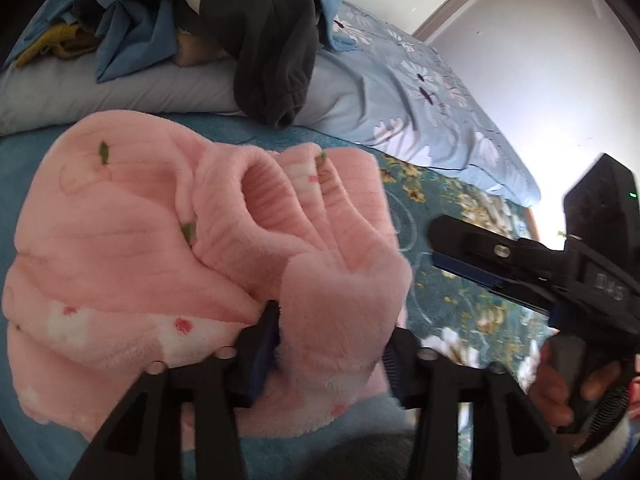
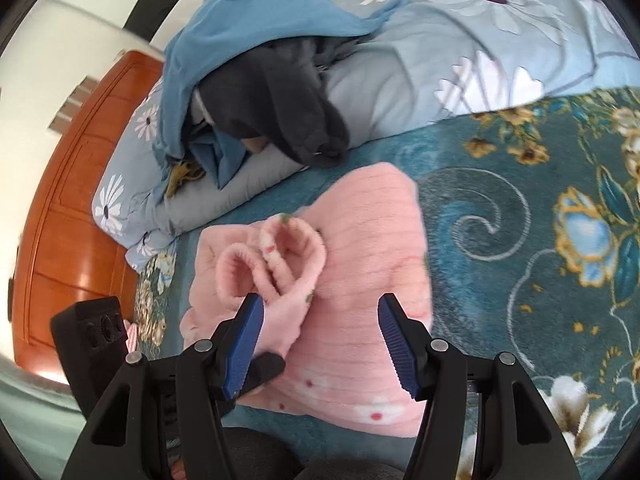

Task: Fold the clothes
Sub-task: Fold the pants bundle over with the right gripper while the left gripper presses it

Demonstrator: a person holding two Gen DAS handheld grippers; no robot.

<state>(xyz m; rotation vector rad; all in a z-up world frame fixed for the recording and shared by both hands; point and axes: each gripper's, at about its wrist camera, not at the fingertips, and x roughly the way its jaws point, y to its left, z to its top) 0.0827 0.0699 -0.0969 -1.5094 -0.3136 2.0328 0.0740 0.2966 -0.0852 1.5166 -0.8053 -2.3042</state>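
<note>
Lying on 1 teal blanket: 1 pink garment, 2 cuffs.

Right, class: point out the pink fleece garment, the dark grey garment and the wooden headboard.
pink fleece garment [image 2: 360, 248], right wrist view, flat ribbed back.
dark grey garment [image 1: 276, 52], left wrist view, hanging leg.
wooden headboard [image 2: 80, 184], right wrist view, panel.
</note>
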